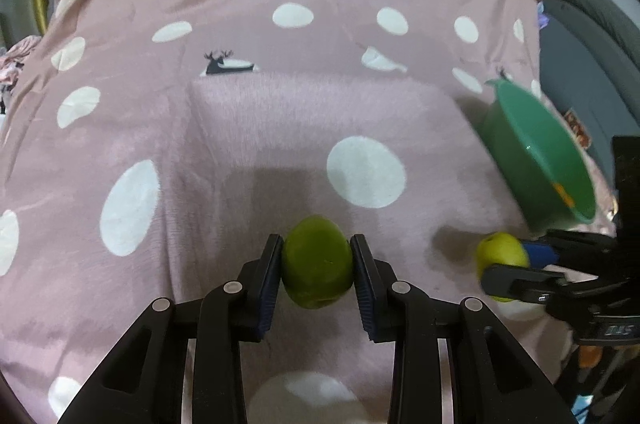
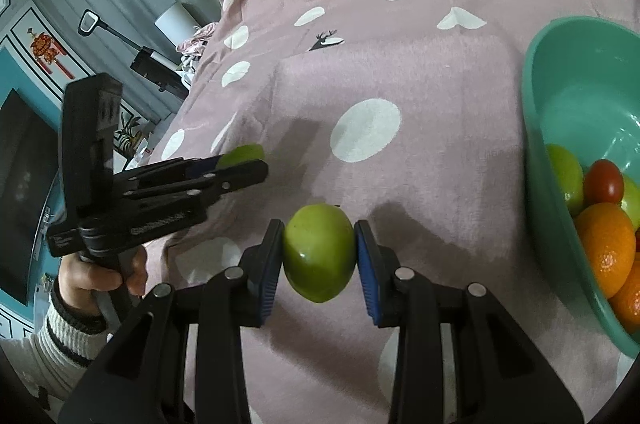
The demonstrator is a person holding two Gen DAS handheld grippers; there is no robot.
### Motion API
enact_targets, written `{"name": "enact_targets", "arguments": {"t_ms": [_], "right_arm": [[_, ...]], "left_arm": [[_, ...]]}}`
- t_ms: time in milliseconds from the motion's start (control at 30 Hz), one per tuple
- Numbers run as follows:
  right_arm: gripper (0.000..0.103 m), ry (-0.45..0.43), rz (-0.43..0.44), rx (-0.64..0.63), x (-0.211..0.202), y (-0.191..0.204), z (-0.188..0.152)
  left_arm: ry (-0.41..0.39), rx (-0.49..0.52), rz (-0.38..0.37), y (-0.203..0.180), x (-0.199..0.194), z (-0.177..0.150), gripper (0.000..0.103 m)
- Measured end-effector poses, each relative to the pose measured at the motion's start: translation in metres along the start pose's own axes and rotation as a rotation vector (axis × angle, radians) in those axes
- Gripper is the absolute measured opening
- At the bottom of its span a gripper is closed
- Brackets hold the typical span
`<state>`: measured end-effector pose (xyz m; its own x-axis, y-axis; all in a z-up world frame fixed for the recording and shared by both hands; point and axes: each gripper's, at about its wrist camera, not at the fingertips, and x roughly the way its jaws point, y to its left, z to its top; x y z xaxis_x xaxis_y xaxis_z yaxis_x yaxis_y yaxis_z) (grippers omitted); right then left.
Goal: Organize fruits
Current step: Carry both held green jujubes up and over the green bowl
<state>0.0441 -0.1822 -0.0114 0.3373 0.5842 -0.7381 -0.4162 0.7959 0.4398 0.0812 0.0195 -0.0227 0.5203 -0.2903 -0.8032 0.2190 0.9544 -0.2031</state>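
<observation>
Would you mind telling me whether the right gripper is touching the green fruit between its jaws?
Touching. The right wrist view shows the right gripper with both jaws pressed against the green fruit's sides, no gap.

Fuzzy cloth blanket; glossy, probably plastic bowl.

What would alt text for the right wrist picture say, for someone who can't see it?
A handheld right gripper clamps a green fruit over a pink polka-dot cloth. To its right, a teal bowl holds oranges, green fruits and a small red one; at left, a hand holds the left gripper, shut on another green fruit.
</observation>
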Motion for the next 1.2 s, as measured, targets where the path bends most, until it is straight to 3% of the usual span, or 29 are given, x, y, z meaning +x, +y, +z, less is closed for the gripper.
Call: {"name": "enact_targets", "arguments": {"t_ms": [633,1200], "right_arm": [[0.036,-0.080,0.011,-0.026,-0.044,0.011,-0.007],[0.036,-0.179,-0.018,0.020,-0.089,-0.015,-0.012]], "left_arm": [[-0.075,0.036,0.000,-0.031,-0.051,-0.004,0.034],[-0.097,0.119,-0.059,-0.077,-0.053,0.018,0.034]]}}
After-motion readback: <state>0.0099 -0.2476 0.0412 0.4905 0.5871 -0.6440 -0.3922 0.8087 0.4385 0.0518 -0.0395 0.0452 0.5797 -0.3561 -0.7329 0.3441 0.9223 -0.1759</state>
